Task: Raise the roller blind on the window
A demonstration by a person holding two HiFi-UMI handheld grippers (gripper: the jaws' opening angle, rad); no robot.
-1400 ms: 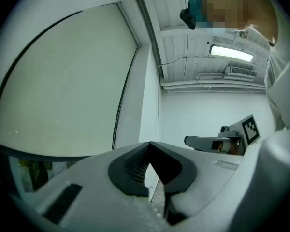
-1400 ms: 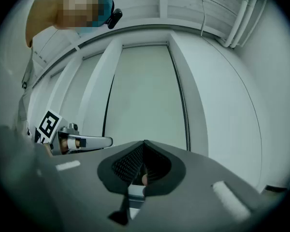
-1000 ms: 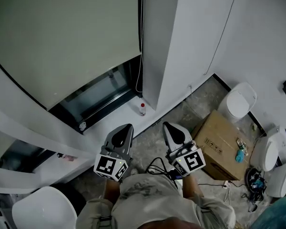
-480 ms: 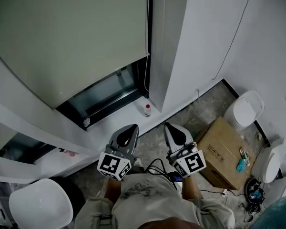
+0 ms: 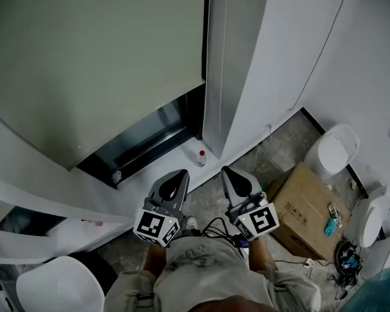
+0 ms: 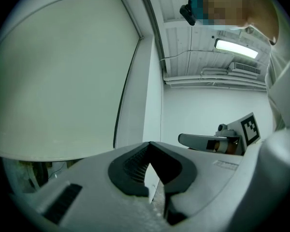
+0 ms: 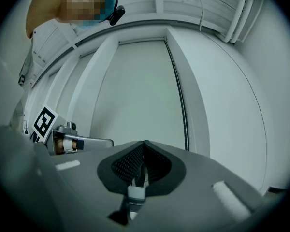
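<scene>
The roller blind hangs over the window, its bottom edge running crosswise above a dark strip of bare glass. Below it, the left gripper and right gripper are both closed and empty. The print on the cardboard box is too small to read.

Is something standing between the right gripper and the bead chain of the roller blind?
Nothing visible does. Open air lies between the right gripper, shut and empty, and the bead chain at the roller blind's right edge. A small bottle stands on the ledge below the chain, seemingly off the path.
</scene>
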